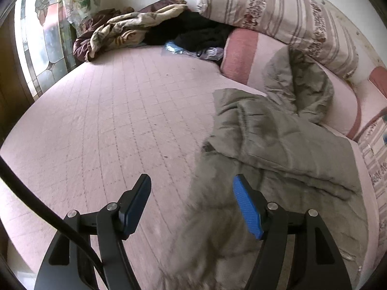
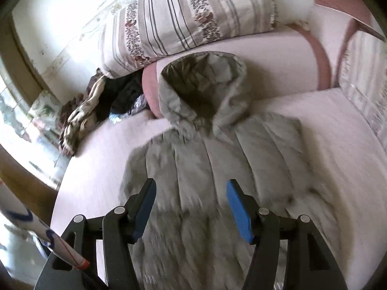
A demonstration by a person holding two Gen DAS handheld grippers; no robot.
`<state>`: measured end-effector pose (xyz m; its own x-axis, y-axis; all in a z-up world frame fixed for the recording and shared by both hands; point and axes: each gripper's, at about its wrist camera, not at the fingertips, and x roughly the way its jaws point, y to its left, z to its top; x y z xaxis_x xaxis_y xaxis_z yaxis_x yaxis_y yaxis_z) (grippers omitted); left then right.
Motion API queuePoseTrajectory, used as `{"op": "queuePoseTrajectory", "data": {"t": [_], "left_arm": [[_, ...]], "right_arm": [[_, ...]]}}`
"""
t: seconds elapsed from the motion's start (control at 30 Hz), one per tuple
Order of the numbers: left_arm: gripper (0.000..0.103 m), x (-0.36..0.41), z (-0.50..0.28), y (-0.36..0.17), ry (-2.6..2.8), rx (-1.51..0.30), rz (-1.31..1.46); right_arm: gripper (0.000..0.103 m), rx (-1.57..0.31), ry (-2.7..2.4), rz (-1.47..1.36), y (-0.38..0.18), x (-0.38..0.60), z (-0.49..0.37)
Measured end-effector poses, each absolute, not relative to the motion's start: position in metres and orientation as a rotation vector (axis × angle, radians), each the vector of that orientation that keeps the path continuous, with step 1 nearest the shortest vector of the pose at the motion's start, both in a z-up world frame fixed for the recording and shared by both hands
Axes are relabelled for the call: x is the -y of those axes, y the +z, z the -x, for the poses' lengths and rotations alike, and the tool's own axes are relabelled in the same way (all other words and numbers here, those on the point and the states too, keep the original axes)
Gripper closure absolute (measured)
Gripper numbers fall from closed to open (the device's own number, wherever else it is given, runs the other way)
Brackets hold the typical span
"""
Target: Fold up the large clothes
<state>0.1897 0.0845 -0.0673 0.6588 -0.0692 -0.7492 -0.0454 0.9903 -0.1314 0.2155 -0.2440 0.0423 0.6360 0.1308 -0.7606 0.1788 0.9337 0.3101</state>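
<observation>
- The left gripper [image 1: 192, 181] hangs above the bed, jaws wide apart, nothing between the blue pads [image 1: 246, 207]; below it lie the quilted pink bedspread [image 1: 108, 120] and the blurred left edge of the jacket.
- The right gripper [image 2: 191, 186] is likewise spread open and empty, poised over the lower part of the jacket without touching it.
- A white tube with blue markings and a red tip [image 2: 48, 239] crosses the lower left of the right wrist view; what it is I cannot tell.
- The grey-green quilted hooded jacket [image 2: 217, 159] lies flat on the bedspread toward the bed's right side, with its hood [image 2: 203, 84] resting up against the pink bolster [image 1: 239, 55] at the head of the bed.
- Behind the bolster, a striped floral pillow [image 2: 183, 21] leans against the wall.
- At the far left corner of the bed sit a crumpled brown-and-cream blanket [image 1: 121, 31], dark clothing [image 1: 200, 33] and some clear plastic wrapping [image 1: 193, 50].
</observation>
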Motion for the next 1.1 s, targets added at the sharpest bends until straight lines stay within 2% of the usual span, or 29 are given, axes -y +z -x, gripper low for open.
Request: {"op": "queuePoseTrajectory", "data": {"t": [0.13,0.23,0.4,0.67,0.73,0.77,0.8,0.93,1.1], "left_arm": [[0.034,-0.099,-0.209,-0.091,-0.019,-0.912,0.133],[0.034,-0.112,-0.221,-0.095,-0.034,-0.925,0.182],[0.034,-0.127,-0.234,-0.098,-0.043,-0.919,0.249],[0.034,-0.129,-0.246,-0.111,-0.045,-0.956,0.243],[0.034,-0.129,-0.246,-0.111,-0.048,-0.959,0.241],[0.034,-0.128,-0.246,-0.110,-0.050,-0.957,0.240],[0.034,-0.128,-0.245,-0.109,-0.052,-0.953,0.239],[0.034,-0.125,-0.240,-0.102,-0.061,-0.937,0.231],[0.034,-0.129,-0.228,-0.090,-0.075,-0.902,0.248]], "right_arm": [[0.037,-0.909,-0.071,-0.356,0.033,0.232,-0.307],[0.032,-0.886,-0.093,-0.416,0.029,0.232,-0.381],[0.015,-0.797,-0.145,-0.520,0.027,0.235,-0.473],[0.015,-0.814,-0.268,-0.630,-0.016,0.241,-0.560],[0.042,-0.833,-0.290,-0.638,-0.027,0.246,-0.564],[0.083,-0.838,-0.262,-0.648,-0.031,0.248,-0.564],[0.094,-0.849,-0.226,-0.656,-0.033,0.248,-0.561],[0.096,-0.824,-0.177,-0.494,-0.008,0.233,-0.523],[0.097,-0.818,-0.064,-0.352,0.028,0.205,-0.424]]}}
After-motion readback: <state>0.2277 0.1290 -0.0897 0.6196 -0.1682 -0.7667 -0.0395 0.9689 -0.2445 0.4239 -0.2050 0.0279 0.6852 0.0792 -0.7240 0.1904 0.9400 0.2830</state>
